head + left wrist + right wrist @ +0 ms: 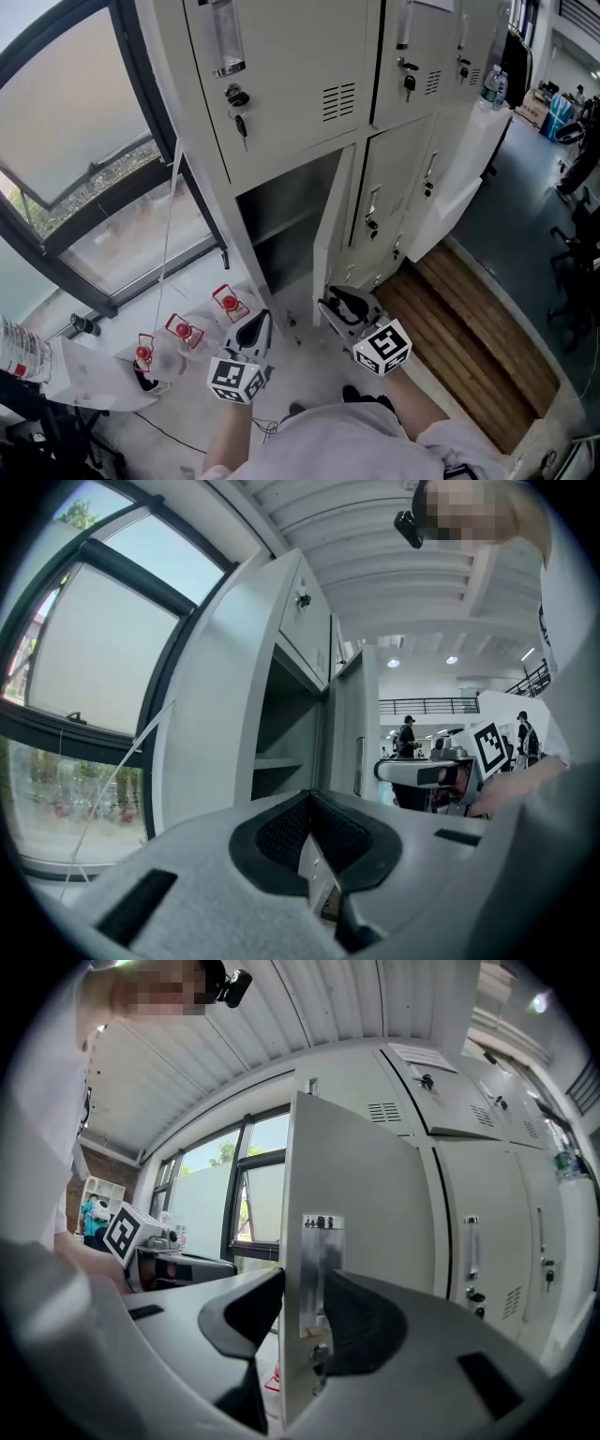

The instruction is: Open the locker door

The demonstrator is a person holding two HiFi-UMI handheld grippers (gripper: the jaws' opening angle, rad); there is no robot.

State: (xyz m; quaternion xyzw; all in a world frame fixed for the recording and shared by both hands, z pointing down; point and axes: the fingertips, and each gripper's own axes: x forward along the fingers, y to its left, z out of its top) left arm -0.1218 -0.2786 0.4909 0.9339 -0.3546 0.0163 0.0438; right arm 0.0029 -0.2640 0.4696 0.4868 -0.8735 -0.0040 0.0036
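Daylit room, pale floor, head view looking steeply down. At far left a large dark-framed window [84,178] is cut off by the frame edge. Below it, on the floor, a clear container [23,352] is only partly seen. Small red-topped items [185,330] are noted beside it; too small to be identified.

The left gripper [255,330] is held low, just left of the lockers, touching nothing. In the left gripper view its jaws [311,803] are seen brought together, with nothing between them.

A bank of grey lockers [281,94] fills the centre. A key [241,122] is seen hanging in the lock of the upper left unit. Beneath it the open compartment [286,225] is shown. One shelf is made out inside; the lower part is shaded and its contents cannot be told.

The locker door [330,244] stands well open, seen almost edge-on in the head view. The right gripper [342,305] is placed at its lower free edge. In the right gripper view the jaws [305,1307] are seen closed onto the door's [356,1194] edge, one pad on each face. The metal handle plate [317,1269] is partly covered by the right pad.

Further right, a strip of wooden flooring [469,328] is noted. A bottle [497,89] stands at the far lockers, its details blurred.
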